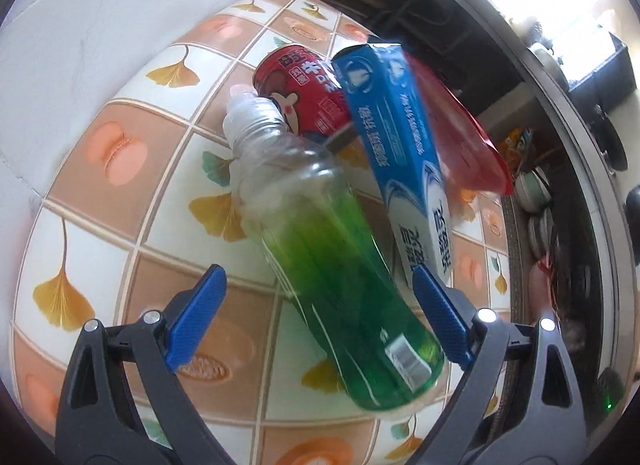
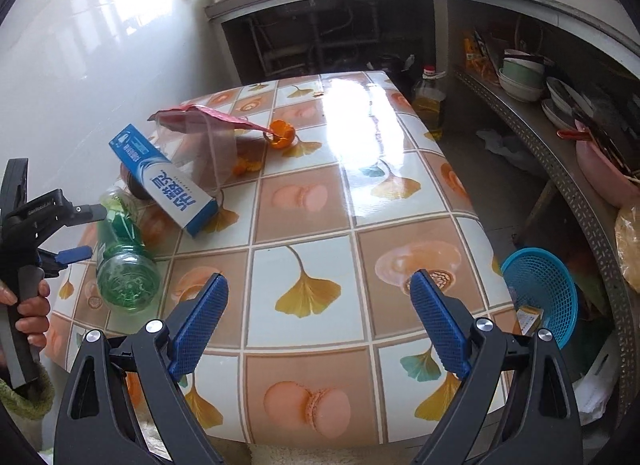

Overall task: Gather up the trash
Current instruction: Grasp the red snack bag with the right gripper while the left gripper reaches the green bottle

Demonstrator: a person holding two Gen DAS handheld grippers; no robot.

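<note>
Both my grippers, left [image 1: 316, 293] and right [image 2: 318, 305], gape empty, so the bottle [image 1: 320, 249], can [image 1: 308, 97], box [image 1: 396, 153] and peel [image 2: 282, 135] near the table's [image 2: 360, 201] wall-side edge remain uncollected.

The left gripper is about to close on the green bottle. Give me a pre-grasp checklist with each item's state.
1. left gripper open around the bottle: ok, the jaws stand wide apart.
2. green bottle between the fingers: ok, lying on its side.
3. Bottle free of neighbours: not ok, the blue box leans beside it and the red can sits at its cap.
4. Cap on: ok.
5. right gripper out of the way: ok, open over bare tablecloth.
6. blue basket reachable: cannot tell.
</note>
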